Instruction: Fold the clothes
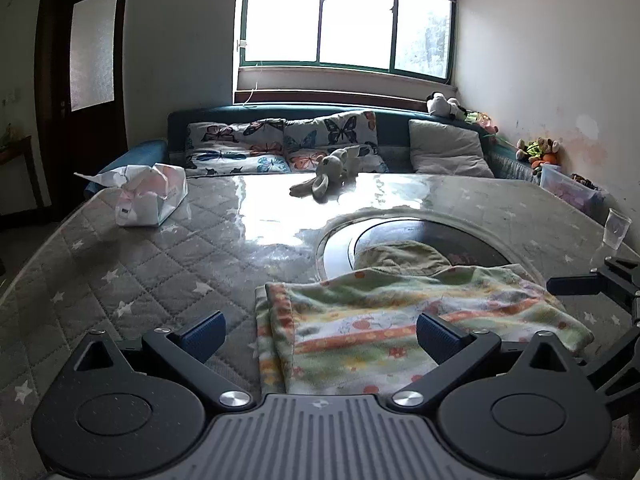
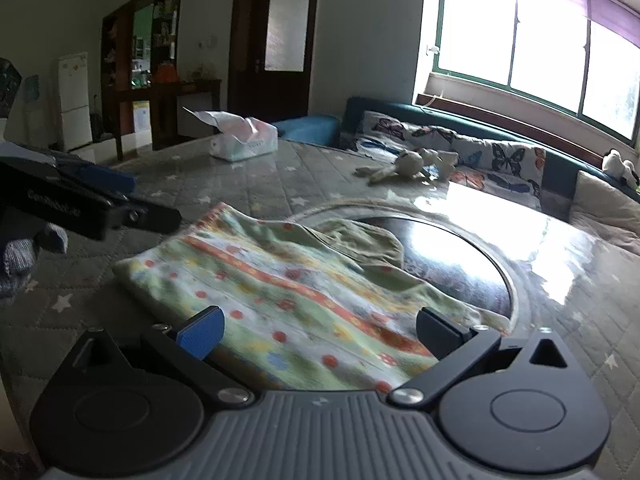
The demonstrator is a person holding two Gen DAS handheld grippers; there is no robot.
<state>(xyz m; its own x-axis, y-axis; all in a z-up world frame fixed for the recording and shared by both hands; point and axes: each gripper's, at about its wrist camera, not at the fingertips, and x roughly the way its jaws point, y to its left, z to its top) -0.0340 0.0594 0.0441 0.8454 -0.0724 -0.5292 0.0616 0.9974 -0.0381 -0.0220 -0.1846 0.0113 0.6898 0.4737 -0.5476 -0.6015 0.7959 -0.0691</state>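
A folded cloth (image 1: 360, 304) (image 2: 280, 272) with green, orange and white print lies flat on the grey star-quilted table cover (image 1: 140, 272) (image 2: 280, 188). An olive piece (image 1: 400, 256) (image 2: 360, 240) pokes out from under its far edge, onto the dark round inset (image 1: 440, 236) (image 2: 460, 260). My left gripper (image 1: 320, 334) hovers over the cloth's near left corner, jaws wide open, pads off the fabric. My right gripper (image 2: 320, 331) stands open above the cloth's near right part, holding nothing. Each gripper shows at the edge of the other's view: the right (image 1: 580, 284), the left (image 2: 120, 200).
A white tissue pack (image 1: 148, 196) (image 2: 244, 140) sits at the far left of the table, a plush rabbit (image 1: 328, 176) (image 2: 404, 166) at the far edge, a clear cup (image 1: 616, 228) at the right. Behind is a sofa with butterfly pillows (image 1: 280, 144). A gloved hand (image 2: 24, 252) holds the left gripper.
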